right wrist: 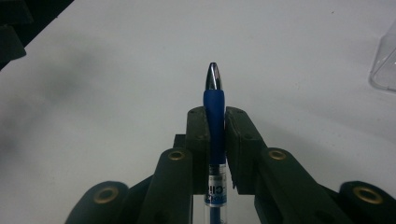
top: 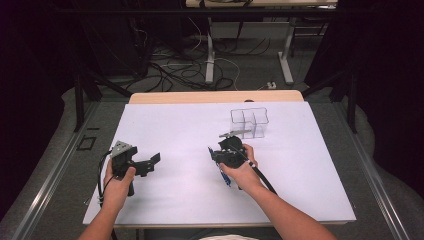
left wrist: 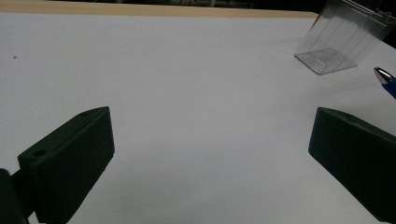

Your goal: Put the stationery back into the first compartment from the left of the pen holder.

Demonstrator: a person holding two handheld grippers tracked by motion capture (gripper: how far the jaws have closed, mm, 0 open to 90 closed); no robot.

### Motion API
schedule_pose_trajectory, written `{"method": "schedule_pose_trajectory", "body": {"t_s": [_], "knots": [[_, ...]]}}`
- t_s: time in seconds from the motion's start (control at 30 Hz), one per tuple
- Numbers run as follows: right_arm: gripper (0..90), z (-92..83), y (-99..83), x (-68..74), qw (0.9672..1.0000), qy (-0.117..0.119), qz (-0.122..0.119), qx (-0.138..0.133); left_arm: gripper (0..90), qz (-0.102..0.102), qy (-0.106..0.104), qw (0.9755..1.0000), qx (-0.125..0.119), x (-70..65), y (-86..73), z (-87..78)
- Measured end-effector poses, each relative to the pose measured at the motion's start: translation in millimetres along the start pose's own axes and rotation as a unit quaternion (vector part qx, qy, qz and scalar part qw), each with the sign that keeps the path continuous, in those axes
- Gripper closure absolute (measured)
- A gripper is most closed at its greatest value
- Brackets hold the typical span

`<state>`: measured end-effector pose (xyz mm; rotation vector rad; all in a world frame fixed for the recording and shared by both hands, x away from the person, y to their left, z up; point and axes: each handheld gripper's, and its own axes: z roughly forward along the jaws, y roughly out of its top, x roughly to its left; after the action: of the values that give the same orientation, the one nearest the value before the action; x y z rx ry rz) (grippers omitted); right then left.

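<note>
Firmly in right claw point(right wrist: 215, 122): blue pen point(right wrist: 214, 100).

You hold a blue plastic pen point(right wrist: 214, 112) with a shiny silver tip and a see-through barrel. Your two grippers, the left gripper point(top: 146, 165) and the right gripper point(right wrist: 214, 135), are black with little brass-coloured rings. The flat white table top point(top: 190, 135) has a pale wooden edge. The clear plastic box point(top: 249, 121) has no colour.

Two black jaws standing wide apart, white table point(left wrist: 187, 84), clear plastic organizer point(left wrist: 343, 39), blue pen point(left wrist: 386, 80) tip at right edge.
</note>
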<state>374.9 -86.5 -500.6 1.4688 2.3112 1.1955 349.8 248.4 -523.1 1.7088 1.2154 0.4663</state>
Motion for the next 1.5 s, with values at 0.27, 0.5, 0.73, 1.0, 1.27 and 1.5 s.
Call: {"method": "schedule_pose_trajectory", "body": {"t_s": [0.27, 0.5, 0.73, 1.0, 1.27, 1.5], "knots": [[80.4, -11.4, 8.8, -0.6, 0.9994, -0.006, -0.010, -0.032, 0.2, 0.031, -0.020, 0.9993, -0.003, -20.1, 5.7, 1.7], [80.3, -20.5, 14.4, -1.1, 0.9984, -0.013, -0.020, -0.052, 0.4, 0.036, -0.039, 0.9986, -0.005, -34.4, 8.2, 2.8], [80.4, -30.2, 20.8, -5.3, 0.9972, -0.024, -0.024, -0.067, 2.0, 0.036, -0.042, 0.9985, 0.003, -35.4, 5.9, 4.7], [80.4, -42.9, 32.5, -11.5, 0.9949, -0.036, -0.021, -0.092, 4.3, 0.039, -0.046, 0.9982, 0.004, -38.6, 5.1, 5.9], [80.4, -53.6, 50.1, -19.2, 0.9909, -0.062, -0.033, -0.115, 9.4, 0.038, -0.052, 0.9979, 0.004, -41.0, 5.1, 6.7], [80.4, -58.3, 67.1, -28.8, 0.9872, -0.086, -0.033, -0.130, 12.0, 0.041, -0.051, 0.9978, 0.008, -41.9, 4.2, 7.6]]}}
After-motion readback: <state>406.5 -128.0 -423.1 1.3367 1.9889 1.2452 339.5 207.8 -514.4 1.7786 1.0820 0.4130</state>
